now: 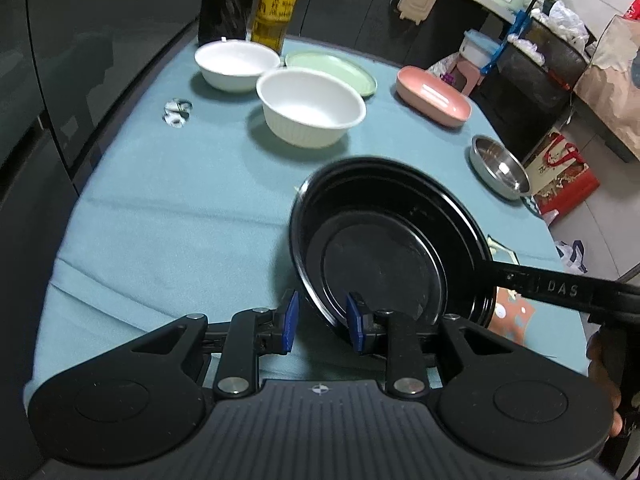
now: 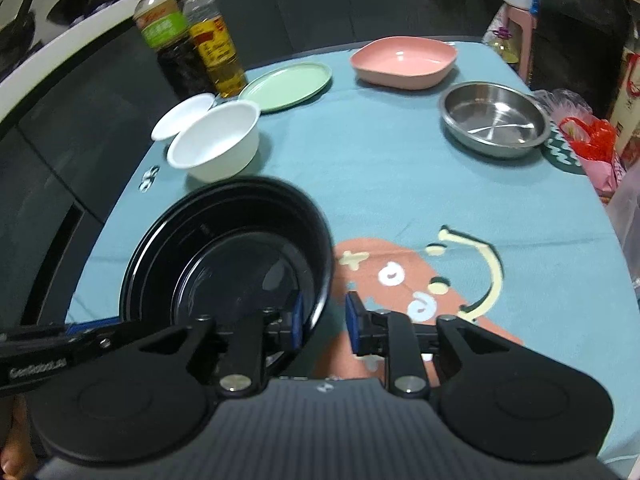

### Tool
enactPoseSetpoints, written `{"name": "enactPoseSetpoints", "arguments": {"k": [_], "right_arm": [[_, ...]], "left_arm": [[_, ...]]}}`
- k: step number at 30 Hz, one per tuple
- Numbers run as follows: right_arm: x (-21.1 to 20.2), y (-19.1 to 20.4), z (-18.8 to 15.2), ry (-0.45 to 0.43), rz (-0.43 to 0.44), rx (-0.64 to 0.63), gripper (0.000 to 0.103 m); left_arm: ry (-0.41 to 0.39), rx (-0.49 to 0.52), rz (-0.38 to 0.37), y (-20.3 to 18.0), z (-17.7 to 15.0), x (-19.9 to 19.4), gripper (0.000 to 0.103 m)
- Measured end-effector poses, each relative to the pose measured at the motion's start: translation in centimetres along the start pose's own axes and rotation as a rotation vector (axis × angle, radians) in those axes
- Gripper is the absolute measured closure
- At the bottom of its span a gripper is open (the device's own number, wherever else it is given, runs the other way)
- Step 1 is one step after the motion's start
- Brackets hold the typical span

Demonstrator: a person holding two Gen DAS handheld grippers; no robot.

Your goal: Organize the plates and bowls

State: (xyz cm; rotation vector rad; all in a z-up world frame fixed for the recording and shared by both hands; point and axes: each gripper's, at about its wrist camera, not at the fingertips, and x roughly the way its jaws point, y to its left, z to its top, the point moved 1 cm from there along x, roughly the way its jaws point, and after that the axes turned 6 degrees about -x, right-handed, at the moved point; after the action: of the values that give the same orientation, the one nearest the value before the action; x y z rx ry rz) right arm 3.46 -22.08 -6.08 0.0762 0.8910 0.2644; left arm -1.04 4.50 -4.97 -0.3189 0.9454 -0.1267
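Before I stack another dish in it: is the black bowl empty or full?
Empty. The black bowl shows a bare, glossy bottom in both wrist views, with only the grippers' blue pads straddling its rim.

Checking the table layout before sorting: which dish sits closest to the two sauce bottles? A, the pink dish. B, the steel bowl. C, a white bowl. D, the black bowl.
C: a white bowl sits right in front of the sauce bottles, while the steel bowl, pink dish and black bowl lie farther off.

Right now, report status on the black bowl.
Left gripper astride black bowl rim, grip unclear. Right gripper open, astride rim too. White bowl close behind.
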Motion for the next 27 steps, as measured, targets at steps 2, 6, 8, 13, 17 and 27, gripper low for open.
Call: {"name": "enactPoseSetpoints", "arguments": {"k": [2, 6, 8, 13, 17, 27], "right_arm": [[-0.2, -0.2, 0.1, -0.012, -0.003, 0.006, 0.089], [-0.4, -0.2, 0.8, -0.026, -0.010, -0.001, 0.089], [-0.3, -0.1, 1.1, -0.032, -0.010, -0.009, 0.089], [0.4, 0.1, 2.2, -0.030, -0.012, -0.031, 0.088], [1.1, 0.3, 3.0, -0.023, -0.011, -0.042, 0.088], [3.0, 1.1, 5.7, -0.010, 0.002, -0.075, 0.087]], "left_arm": [[-0.030, 0.002, -0.003, 0.2, 0.3, -0.6, 0.078], [-0.080, -0.011, 0.003, 0.5, 1.2, -1.3, 0.075], [-0.095, -0.020, 0.021, 0.6, 1.8, -1.3, 0.075], [-0.089, -0.054, 0.039, 1.2, 3.0, -0.3, 0.075], [-0.081, -0.058, 0.050, 1.3, 3.7, 0.7, 0.075], [-0.089, -0.107, 0.061, 1.9, 6.5, 2.4, 0.075]]}}
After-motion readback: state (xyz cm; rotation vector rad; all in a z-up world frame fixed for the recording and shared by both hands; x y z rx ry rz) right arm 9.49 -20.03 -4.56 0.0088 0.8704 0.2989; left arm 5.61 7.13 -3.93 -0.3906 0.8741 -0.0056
